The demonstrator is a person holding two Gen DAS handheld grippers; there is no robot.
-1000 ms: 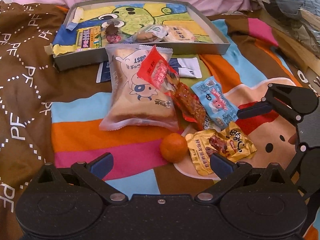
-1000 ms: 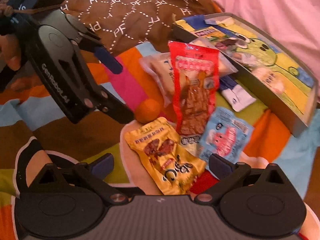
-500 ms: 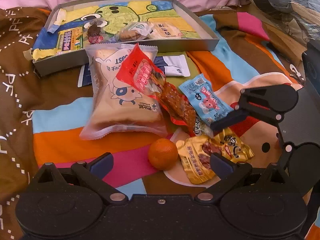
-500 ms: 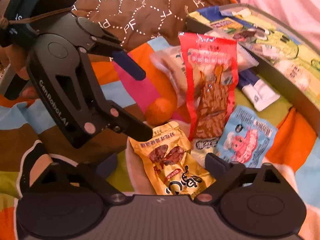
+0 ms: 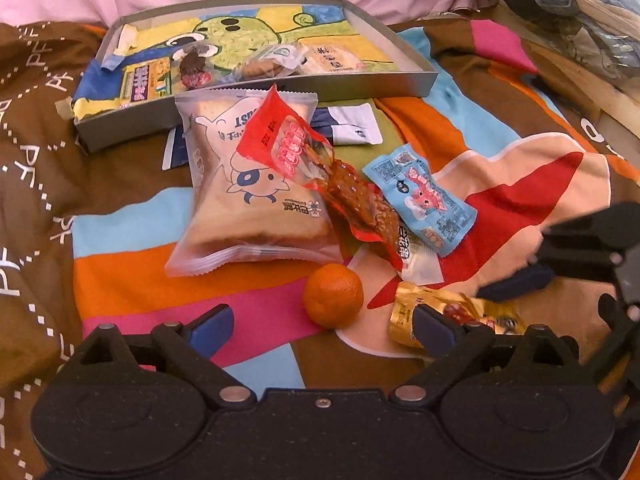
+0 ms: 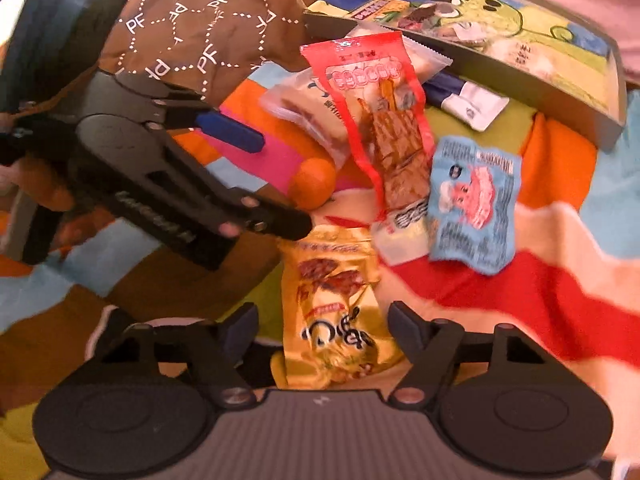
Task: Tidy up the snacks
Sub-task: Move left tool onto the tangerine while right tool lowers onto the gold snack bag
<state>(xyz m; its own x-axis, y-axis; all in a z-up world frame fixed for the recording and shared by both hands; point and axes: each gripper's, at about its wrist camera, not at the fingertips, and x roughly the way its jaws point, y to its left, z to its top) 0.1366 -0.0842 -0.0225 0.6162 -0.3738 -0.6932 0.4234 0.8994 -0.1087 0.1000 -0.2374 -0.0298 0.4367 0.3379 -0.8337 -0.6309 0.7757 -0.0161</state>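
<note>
Only the right wrist view shows the whole yellow snack packet (image 6: pixel 332 312), lying low in frame between the spread right tongs (image 6: pixel 322 320); left tongs (image 5: pixel 320 324) spread near the orange (image 5: pixel 333 295).

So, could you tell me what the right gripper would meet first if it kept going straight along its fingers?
Most likely the yellow snack packet: it already lies between the open fingers of the right gripper. Beyond it lies the red snack packet, though depth is hard to judge.
</note>
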